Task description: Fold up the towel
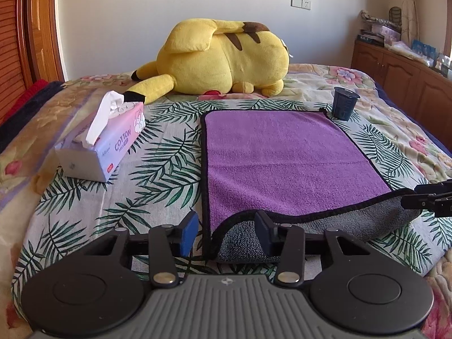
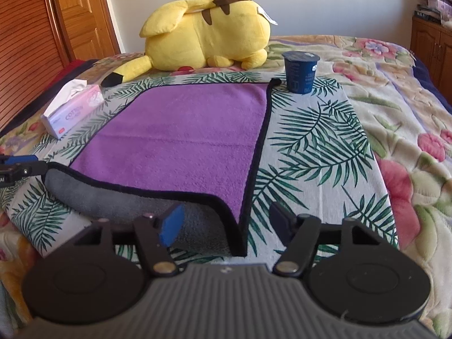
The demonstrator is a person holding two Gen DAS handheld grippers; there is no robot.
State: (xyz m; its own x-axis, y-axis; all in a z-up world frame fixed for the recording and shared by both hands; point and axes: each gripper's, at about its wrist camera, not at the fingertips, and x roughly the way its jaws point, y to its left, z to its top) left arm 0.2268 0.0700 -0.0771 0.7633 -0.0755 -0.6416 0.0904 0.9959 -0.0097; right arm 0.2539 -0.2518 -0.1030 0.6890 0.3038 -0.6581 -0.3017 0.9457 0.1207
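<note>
Purple towel [image 1: 282, 163] is lying flat on the leaf-print cloth [image 1: 163, 169] over the bed, long axis running away from both cameras toward the yellow plush [image 1: 223, 59]. Its near hem is curling up and over, showing the grey underside [image 1: 339, 223] as a low roll across the near edge.

Left gripper [image 1: 227, 233] is sitting at the near left corner; jaws spread wide, one finger outside the towel's left edge, the other over the grey flap. No pinching visible. Right gripper [image 2: 226, 223] is mirroring this at the near right corner [image 2: 237, 226]; jaws also spread, straddling the corner, nothing clamped.

Key relation: the towel is extending straight ahead of both grippers, each about equally close to its own corner. Judgement: the coming move is calling for closing on both near corners and carrying them forward along the long axis to the far hem.

Surroundings: tissue box [image 1: 104, 144] left of the towel, dark blue cup [image 2: 301, 70] just beside the far right corner, a possible snag.
</note>
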